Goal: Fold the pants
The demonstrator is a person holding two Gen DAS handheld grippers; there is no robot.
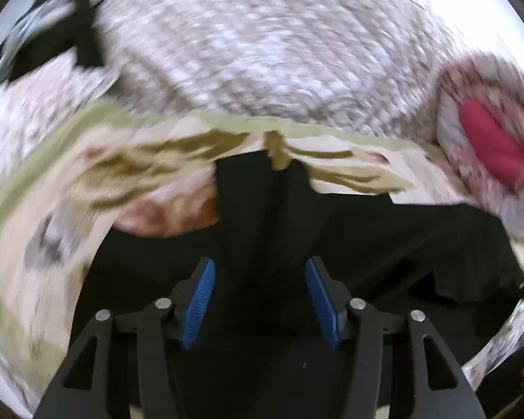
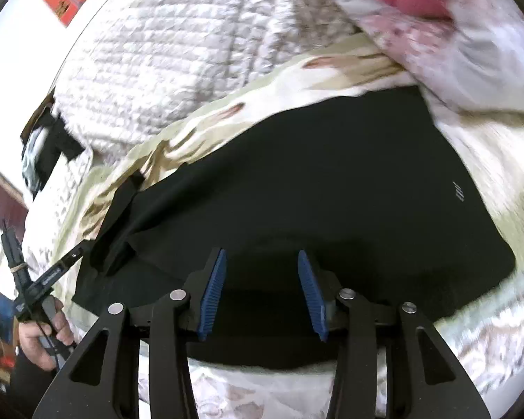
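Black pants (image 2: 314, 181) lie spread flat on a cream patterned bedsheet (image 2: 199, 129). In the right wrist view my right gripper (image 2: 260, 262) is open just above the near part of the pants, nothing between its blue pads. The left gripper (image 2: 38, 286) shows at the left edge of that view, held in a hand beside the pants' left edge. In the left wrist view the pants (image 1: 366, 244) fill the lower middle, and my left gripper (image 1: 260, 272) is open over them with nothing in it. Both views are motion-blurred.
A white quilted blanket (image 1: 262, 42) lies bunched behind the pants, also shown in the right wrist view (image 2: 164, 52). A pink and white floral pillow (image 1: 489, 139) sits at the right, partly over the pants' far corner (image 2: 436, 17). A dark object (image 2: 49, 146) lies at the far left.
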